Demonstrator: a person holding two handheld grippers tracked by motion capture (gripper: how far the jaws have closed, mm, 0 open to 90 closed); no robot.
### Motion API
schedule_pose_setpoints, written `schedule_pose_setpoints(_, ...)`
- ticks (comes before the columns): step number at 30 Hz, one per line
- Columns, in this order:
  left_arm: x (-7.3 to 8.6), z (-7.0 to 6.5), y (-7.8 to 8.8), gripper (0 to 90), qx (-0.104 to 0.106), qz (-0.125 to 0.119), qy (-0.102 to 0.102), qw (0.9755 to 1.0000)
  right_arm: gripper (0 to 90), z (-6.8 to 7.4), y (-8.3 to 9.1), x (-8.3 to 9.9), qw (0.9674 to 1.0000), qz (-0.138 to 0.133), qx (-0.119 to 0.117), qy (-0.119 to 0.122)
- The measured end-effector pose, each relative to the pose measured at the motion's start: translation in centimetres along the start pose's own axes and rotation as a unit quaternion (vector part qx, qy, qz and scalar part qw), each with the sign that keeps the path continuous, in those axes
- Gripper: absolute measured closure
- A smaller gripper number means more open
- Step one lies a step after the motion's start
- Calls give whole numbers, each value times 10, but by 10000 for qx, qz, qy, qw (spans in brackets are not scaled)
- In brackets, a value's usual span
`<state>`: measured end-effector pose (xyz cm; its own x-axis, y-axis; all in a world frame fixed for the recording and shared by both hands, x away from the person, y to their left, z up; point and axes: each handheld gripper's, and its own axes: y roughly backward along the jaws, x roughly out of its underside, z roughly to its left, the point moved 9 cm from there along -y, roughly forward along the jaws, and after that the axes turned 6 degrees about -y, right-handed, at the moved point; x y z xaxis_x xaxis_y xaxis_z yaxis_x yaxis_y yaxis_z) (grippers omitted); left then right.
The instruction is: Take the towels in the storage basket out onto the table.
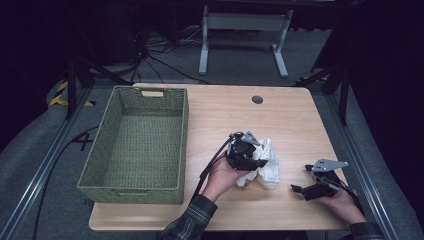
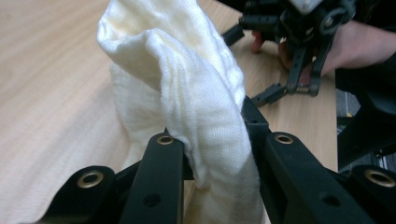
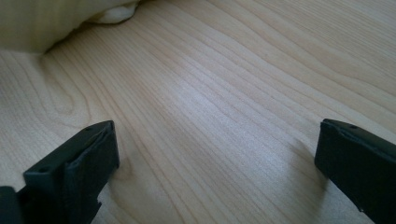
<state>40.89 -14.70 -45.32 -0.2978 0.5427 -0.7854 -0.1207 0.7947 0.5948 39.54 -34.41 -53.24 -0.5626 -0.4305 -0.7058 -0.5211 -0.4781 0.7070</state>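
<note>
The white cloth (image 1: 265, 167) lies bunched near the middle of the table (image 1: 295, 115), a little toward the near edge. In the high view the left gripper (image 1: 250, 159) covers much of its left side, so its full outline cannot be made out. In the left gripper view the cloth (image 2: 201, 102) rises as a thick fold between the two black jaws and runs off the bottom of the picture. In the right gripper view just a pale corner of the cloth (image 3: 56, 18) shows at the upper left, blurred and cut off by the edge.

The left hand (image 1: 220, 175) comes in from the near edge, sleeve at the wrist, and holds its gripper low over the cloth, pointed away and to the right. Its jaws are drawn in on the fold, pressing it from both sides.

The right hand (image 1: 342, 202) rests near the near right corner of the table, its gripper (image 1: 300, 182) lying low and pointing left toward the cloth, well apart from it. Its jaws stand wide, with bare wood between them.

The green woven basket (image 1: 100, 145) sits along the left edge of the table, with nothing inside it.
</note>
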Motion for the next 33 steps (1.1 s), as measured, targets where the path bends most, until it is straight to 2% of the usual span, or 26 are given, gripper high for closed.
schedule_pose_setpoints(1, 7, -1, -7, 755, 40, 169, -16, 9998, 0, 0, 0, 0, 10000, 0, -1, 1)
schedule_pose_setpoints(6, 21, -4, -25, 753, 146, 448, -6, 9989, 0, 0, 0, 0, 10000, -1, -10, 6)
schedule_pose_setpoints(8, 24, -4, -29, 751, 170, 485, -14, 9987, 0, 0, 0, 0, 10000, -1, -11, 11)
schedule_pose_setpoints(14, 44, -6, -48, 736, 252, 870, 6, 9959, 0, 0, 0, 0, 10000, 1, -9, 11)
schedule_pose_setpoints(16, 46, -7, -50, 697, 278, 894, 11, 9956, 0, 0, 0, 0, 10000, -1, -9, 11)
schedule_pose_setpoints(18, 45, -9, -50, 595, 329, 869, 46, 9957, 0, 0, 0, 0, 10000, -1, -7, 8)
schedule_pose_setpoints(20, 42, -10, -41, 482, 302, 892, -63, 9955, 1, 1, 0, 0, 10000, 1, -17, 6)
schedule_pose_setpoints(21, 41, -9, -37, 450, 218, 878, -97, 9959, 2, 1, 1, 0, 10000, 2, -22, 5)
schedule_pose_setpoints(22, 41, -9, -37, 422, 218, 878, -97, 9959, 2, 1, 1, 0, 10000, 2, -22, 5)
schedule_pose_setpoints(23, 41, -9, -27, 404, 105, 876, -143, 9960, 36, 2, 2, 1, 10000, 48, -44, 25)
schedule_pose_setpoints(25, 42, -8, -18, 391, 12, 796, -123, 9967, 97, 2, 4, 0, 9999, 70, -58, 58)
schedule_pose_setpoints(27, 46, -7, -8, 388, -81, 756, -83, 9971, 174, 5, 7, -2, 9998, 68, -176, 50)
schedule_pose_setpoints(29, 48, -7, -3, 388, -140, 703, -57, 9974, 195, 6, 9, -5, 9998, -6, -199, 72)
schedule_pose_setpoints(33, 63, -2, 14, 401, -437, 671, 0, 9968, 270, 10, 12, -14, 9993, -155, -335, 38)
